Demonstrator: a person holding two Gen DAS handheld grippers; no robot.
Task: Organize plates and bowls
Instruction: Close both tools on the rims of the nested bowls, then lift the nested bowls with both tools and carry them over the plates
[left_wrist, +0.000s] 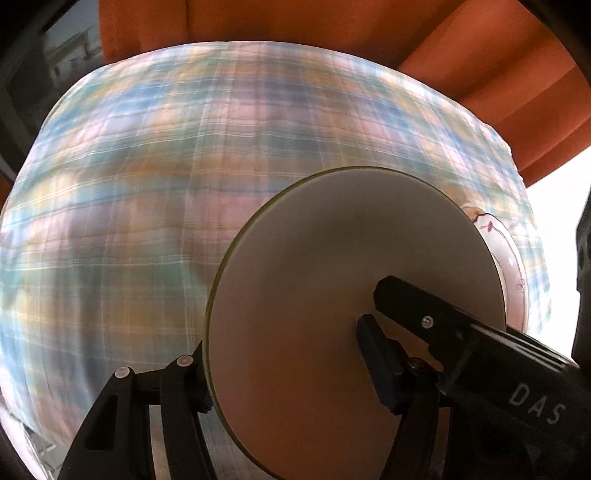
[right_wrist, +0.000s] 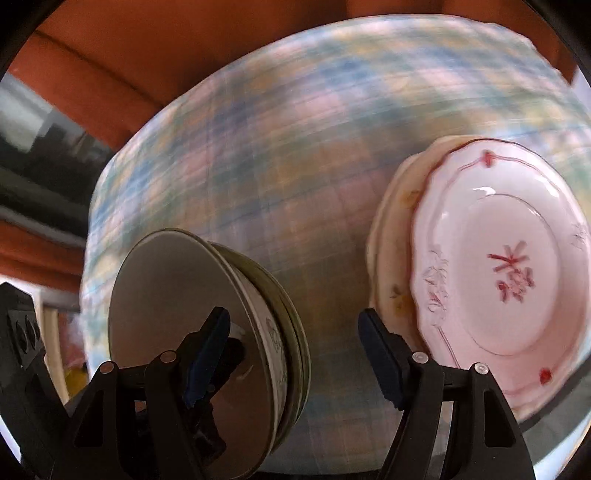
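Note:
A grey bowl with a green rim (left_wrist: 343, 295) fills the lower middle of the left wrist view. My left gripper (left_wrist: 284, 376) straddles its rim, one finger outside on the left, one inside. It also shows in the right wrist view (right_wrist: 177, 332) as a stack of grey-green bowls with a black finger inside. A pink flowered plate (right_wrist: 506, 273) lies on a stack of cream plates (right_wrist: 391, 258) at the right; its edge shows behind the bowl in the left wrist view (left_wrist: 509, 258). My right gripper (right_wrist: 295, 362) is open and empty between the bowls and the plates.
Everything sits on a table with a pastel plaid cloth (left_wrist: 184, 184), also in the right wrist view (right_wrist: 295, 166). Orange seating (left_wrist: 480, 55) stands behind the table. The other gripper's black body (left_wrist: 517, 369) crosses the lower right of the left wrist view.

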